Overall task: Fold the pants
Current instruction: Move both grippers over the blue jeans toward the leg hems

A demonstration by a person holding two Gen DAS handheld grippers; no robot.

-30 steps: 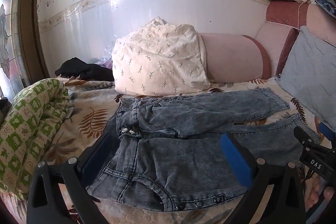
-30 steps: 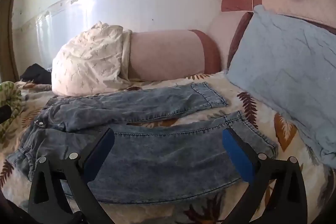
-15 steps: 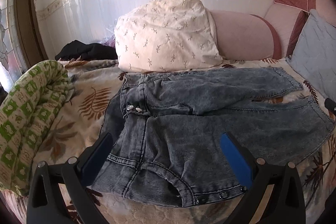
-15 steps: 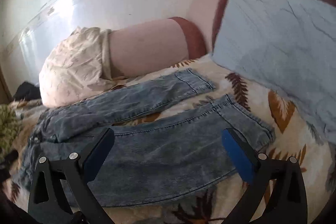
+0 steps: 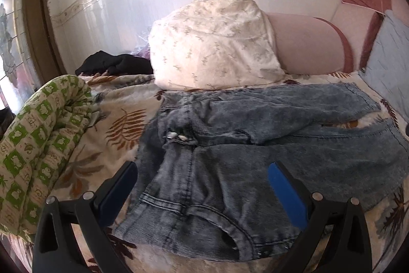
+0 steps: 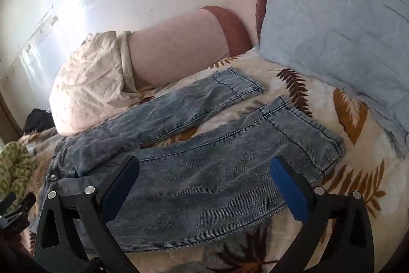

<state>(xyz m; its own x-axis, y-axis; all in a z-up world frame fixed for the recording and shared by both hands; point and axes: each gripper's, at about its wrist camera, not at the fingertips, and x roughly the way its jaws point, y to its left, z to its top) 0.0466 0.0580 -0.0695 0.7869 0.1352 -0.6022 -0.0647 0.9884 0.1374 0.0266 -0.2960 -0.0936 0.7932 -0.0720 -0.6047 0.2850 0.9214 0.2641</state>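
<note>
Grey-blue washed denim pants [image 5: 255, 150] lie flat on the leaf-print bedspread [image 5: 122, 119], waistband at the left, both legs spread to the right with a gap between them. My left gripper [image 5: 202, 186] is open and empty, hovering over the waistband end. In the right wrist view the pants [image 6: 204, 170] show with both leg cuffs at the right. My right gripper [image 6: 204, 183] is open and empty, above the near leg, left of its cuff.
A cream pillow [image 5: 214, 42] and a pink bolster [image 5: 306, 42] lie behind the pants. A green checked quilt [image 5: 38, 140] is rolled at the left. A grey-blue cushion [image 6: 337, 24] leans at the right. A dark garment [image 5: 112, 65] lies by the wall.
My left gripper has moved closer over the waistband. My right gripper has shifted right and tilted, so that the near leg's cuff now lies closer.
</note>
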